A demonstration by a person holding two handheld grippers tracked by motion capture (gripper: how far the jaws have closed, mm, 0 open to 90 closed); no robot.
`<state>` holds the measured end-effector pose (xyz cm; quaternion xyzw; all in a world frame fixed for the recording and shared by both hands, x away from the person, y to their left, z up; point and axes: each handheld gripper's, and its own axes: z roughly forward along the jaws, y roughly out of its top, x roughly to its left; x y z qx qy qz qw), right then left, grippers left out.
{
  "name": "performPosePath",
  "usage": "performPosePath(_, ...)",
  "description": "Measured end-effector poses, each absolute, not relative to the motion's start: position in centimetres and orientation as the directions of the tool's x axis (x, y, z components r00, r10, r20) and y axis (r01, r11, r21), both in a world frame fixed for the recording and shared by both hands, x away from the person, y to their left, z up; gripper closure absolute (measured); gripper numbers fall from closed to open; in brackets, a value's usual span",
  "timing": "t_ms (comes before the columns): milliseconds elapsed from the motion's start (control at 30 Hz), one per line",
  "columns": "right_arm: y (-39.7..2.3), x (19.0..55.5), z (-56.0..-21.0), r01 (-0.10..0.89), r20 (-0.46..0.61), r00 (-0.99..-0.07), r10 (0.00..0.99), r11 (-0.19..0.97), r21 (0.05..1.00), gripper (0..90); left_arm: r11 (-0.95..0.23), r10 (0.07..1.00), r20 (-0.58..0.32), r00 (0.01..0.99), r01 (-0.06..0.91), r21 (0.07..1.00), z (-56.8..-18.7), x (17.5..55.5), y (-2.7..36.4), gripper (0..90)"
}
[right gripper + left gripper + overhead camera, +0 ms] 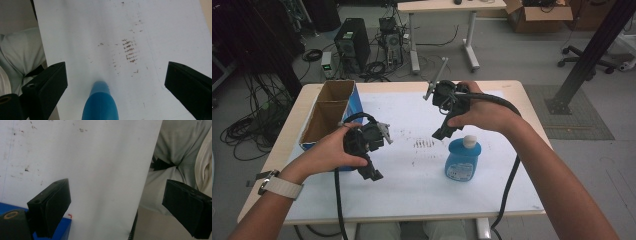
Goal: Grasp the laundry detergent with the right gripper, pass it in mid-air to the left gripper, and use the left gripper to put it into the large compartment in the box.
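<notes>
A blue bottle (462, 159) with a white cap stands upright on the white sheet (412, 185) covering the tabletop (522, 95), toward the person's right side. The right gripper (443, 131) hangs just above and beside the bottle's cap, not touching it; in the right gripper view its fingers (47, 85) stand wide apart with the blue bottle (100, 105) blurred low between them, nothing clamped. The left gripper (371, 172) is held above the sheet left of centre, well apart from the bottle, its fingers (51, 205) likewise spread and empty. An open cardboard box (329, 112) with blue sides sits at the tabletop's left edge, just beside the left hand (329, 150).
</notes>
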<state>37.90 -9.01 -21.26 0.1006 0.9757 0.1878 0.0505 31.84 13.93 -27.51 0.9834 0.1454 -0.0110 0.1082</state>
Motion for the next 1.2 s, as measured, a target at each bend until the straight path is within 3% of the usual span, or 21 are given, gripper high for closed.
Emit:
performPosePath(700, -11.8, 36.3, -18.5, 0.189, -0.086, -0.967, 0.242, 0.898, 0.398, 4.6, -0.932, 0.288, -0.035, 0.957, 0.289, 0.218, -26.6, 31.4, 13.8, 7.9)
performPosePath(1200, -14.6, 35.0, -18.7, 0.223, -0.067, -0.961, 0.267, 0.897, 0.382, 4.9, -0.930, 0.291, -0.028, 0.956, 0.290, 0.225, -26.6, 31.3, 13.5, 7.9)
